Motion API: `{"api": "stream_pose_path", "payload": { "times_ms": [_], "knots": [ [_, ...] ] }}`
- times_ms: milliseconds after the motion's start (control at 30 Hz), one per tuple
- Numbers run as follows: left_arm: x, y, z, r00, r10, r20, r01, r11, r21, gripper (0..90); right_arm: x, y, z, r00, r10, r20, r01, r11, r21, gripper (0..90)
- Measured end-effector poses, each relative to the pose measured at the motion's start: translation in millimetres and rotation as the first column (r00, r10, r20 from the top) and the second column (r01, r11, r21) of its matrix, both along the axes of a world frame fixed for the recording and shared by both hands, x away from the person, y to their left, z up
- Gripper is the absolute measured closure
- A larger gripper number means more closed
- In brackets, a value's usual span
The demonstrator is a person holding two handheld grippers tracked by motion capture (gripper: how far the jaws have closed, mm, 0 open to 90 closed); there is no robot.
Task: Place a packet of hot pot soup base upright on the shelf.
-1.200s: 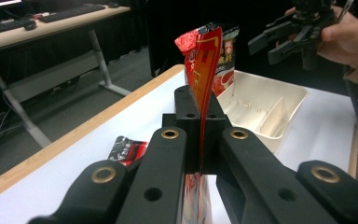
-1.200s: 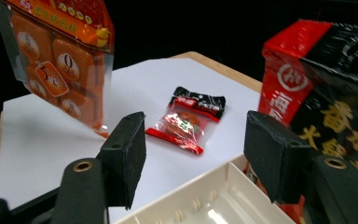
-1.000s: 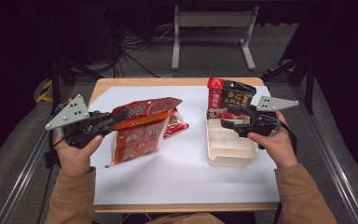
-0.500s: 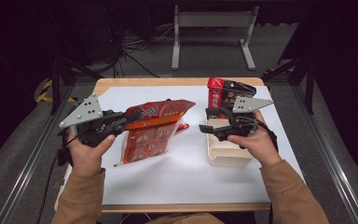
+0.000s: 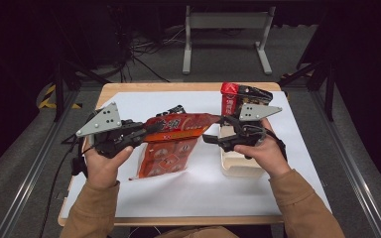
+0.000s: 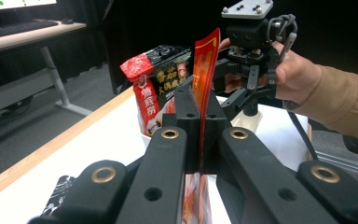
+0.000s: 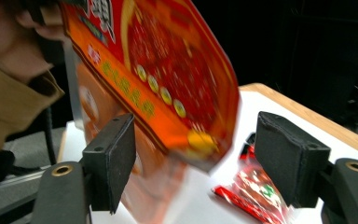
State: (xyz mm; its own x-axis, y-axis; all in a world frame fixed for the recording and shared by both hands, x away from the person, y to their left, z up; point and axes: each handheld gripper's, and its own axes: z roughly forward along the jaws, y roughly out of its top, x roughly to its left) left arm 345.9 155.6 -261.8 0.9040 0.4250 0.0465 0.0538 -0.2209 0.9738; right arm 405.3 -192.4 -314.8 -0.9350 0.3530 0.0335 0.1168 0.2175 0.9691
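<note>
An orange-red snack pouch point(image 5: 171, 144) hangs above the white sheet, held level by its top edge. My left gripper point(image 5: 151, 129) is shut on that edge; in the left gripper view the pouch edge point(image 6: 204, 70) stands upright between the closed jaws of the left gripper point(image 6: 199, 100). My right gripper point(image 5: 217, 129) is open at the pouch's right corner. In the right gripper view the pouch point(image 7: 168, 79) dips its corner into the gap of the open right gripper point(image 7: 196, 154), touching neither pad.
A white tray point(image 5: 238, 163) lies under the right hand. Behind it a red-and-black packet point(image 5: 238, 99) stands upright. A small red sachet point(image 7: 256, 191) lies on the sheet below the pouch, and a small black item point(image 5: 176, 109) sits behind the pouch. The wooden table edge point(image 5: 178, 87) runs along the back.
The left gripper has carried the pouch rightward and turned it level. The right gripper has left the tray and moved left to the pouch's corner.
</note>
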Motion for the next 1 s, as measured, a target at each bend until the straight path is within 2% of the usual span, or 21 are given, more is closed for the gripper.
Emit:
{"api": "stream_pose_path", "payload": {
  "times_ms": [267,367,400,600,700,800,933,1000],
  "knots": [
    [-1.0,-5.7,-2.0,0.9994,-0.035,-0.001,0.035,0.9992,-0.018,90.0,-2.4,14.2,5.8,0.9984,0.053,0.017,-0.054,0.998,0.03,32.1],
    [-1.3,-6.0,-2.0,0.9987,-0.05,-0.001,0.05,0.9983,-0.029,90.0,-1.7,19.5,6.9,0.9966,0.081,0.015,-0.082,0.995,0.049,35.3],
    [-1.8,-6.3,-2.0,0.9985,-0.054,0.0,0.054,0.9981,-0.031,90.0,-1.7,22.2,7.1,0.9947,0.103,0.002,-0.103,0.992,0.07,38.3],
    [-3.4,-4.9,-1.1,0.9979,-0.065,0.008,0.065,0.9968,-0.047,90.0,-1.8,25.5,7.8,0.9897,0.143,0.015,-0.143,0.986,0.082,45.9],
    [-3.7,-5.0,-1.3,0.9975,-0.069,0.013,0.07,0.9961,-0.055,90.0,-2.5,24.1,8.3,0.9849,0.173,0.017,-0.173,0.98,0.096,55.4],
    [-3.9,-4.7,-1.2,0.9976,-0.068,0.015,0.069,0.996,-0.057,90.0,-4.2,22.6,9.3,0.9822,0.185,0.036,-0.187,0.979,0.085,65.5],
    [-3.1,-3.2,-1.6,0.9983,-0.057,0.012,0.058,0.9967,-0.057,90.0,-7.7,20.1,13.2,0.9738,0.221,0.053,-0.225,0.971,0.078,85.2],
    [-2.2,-3.4,-2.5,0.9984,-0.057,0.008,0.057,0.9966,-0.059,90.0,-9.4,19.2,16.1,0.9737,0.221,0.056,-0.224,0.972,0.064,88.8]
  ]
}}
